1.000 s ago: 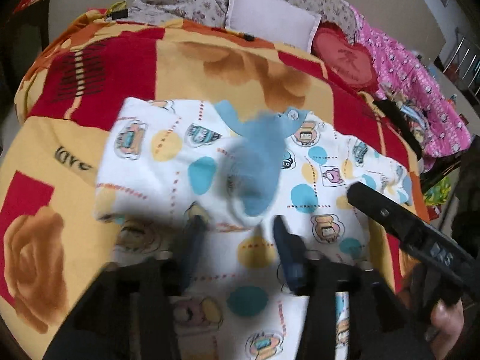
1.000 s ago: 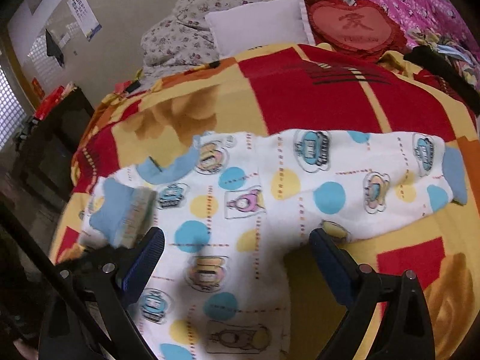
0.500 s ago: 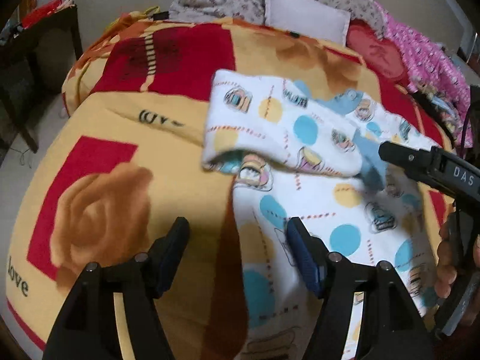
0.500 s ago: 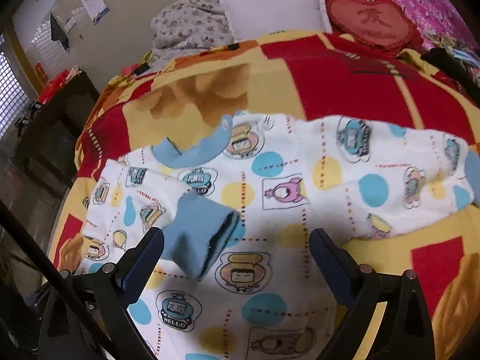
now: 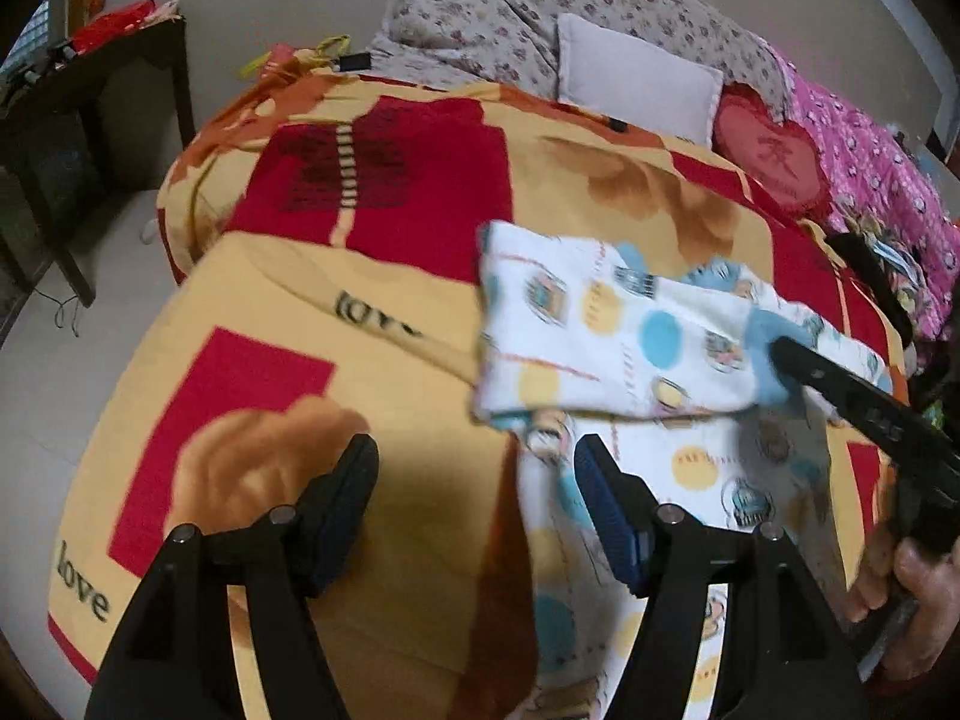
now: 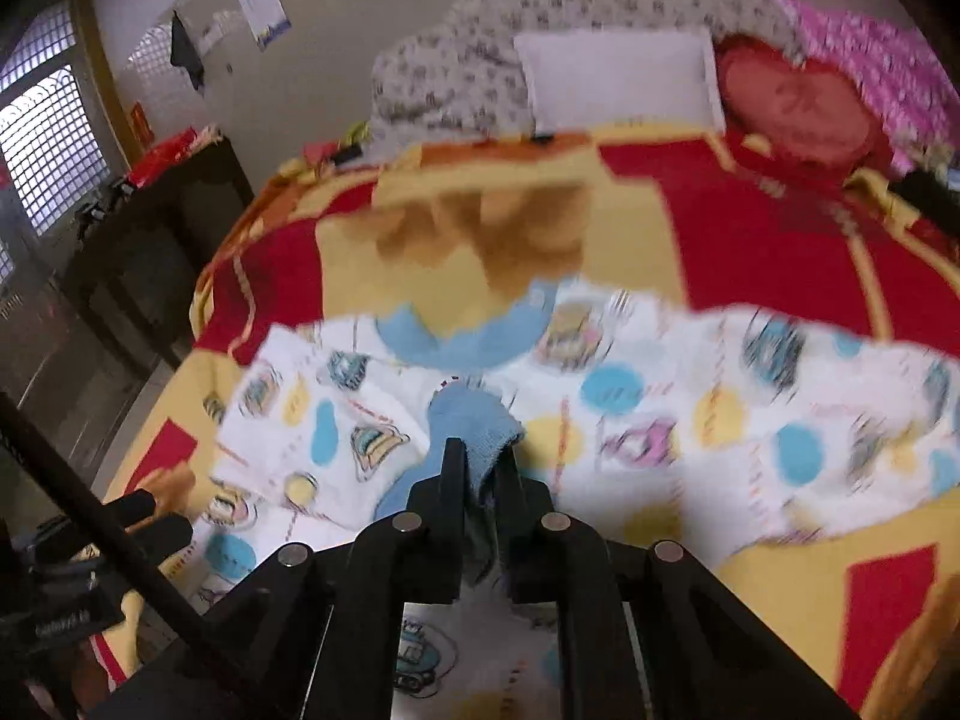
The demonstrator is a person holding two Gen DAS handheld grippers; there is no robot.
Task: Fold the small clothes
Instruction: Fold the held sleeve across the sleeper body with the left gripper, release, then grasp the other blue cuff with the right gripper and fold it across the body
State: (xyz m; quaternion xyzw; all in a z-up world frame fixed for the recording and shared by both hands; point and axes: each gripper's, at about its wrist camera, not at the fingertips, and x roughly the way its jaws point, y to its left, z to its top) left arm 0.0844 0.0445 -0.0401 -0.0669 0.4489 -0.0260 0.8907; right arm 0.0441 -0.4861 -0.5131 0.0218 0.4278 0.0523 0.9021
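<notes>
A small white baby garment (image 6: 630,420) with cartoon prints, coloured dots and blue trim lies spread on the bed. Its left sleeve (image 5: 600,330) is folded across the body. My right gripper (image 6: 480,474) is shut on the sleeve's blue cuff (image 6: 474,426) over the garment's chest. In the left wrist view the right gripper (image 5: 780,354) shows as a dark bar at the cuff. My left gripper (image 5: 474,474) is open and empty, above the blanket just left of the garment's lower part.
The bed carries a red and yellow blanket (image 5: 360,312). At its head lie a white pillow (image 5: 636,84), a red heart cushion (image 5: 774,156) and floral bedding (image 5: 510,30). A dark table (image 5: 90,102) stands left of the bed.
My left gripper let go of the blue cuff and drew back left, open. My right gripper, open before, closed on the cuff and holds the folded sleeve over the chest.
</notes>
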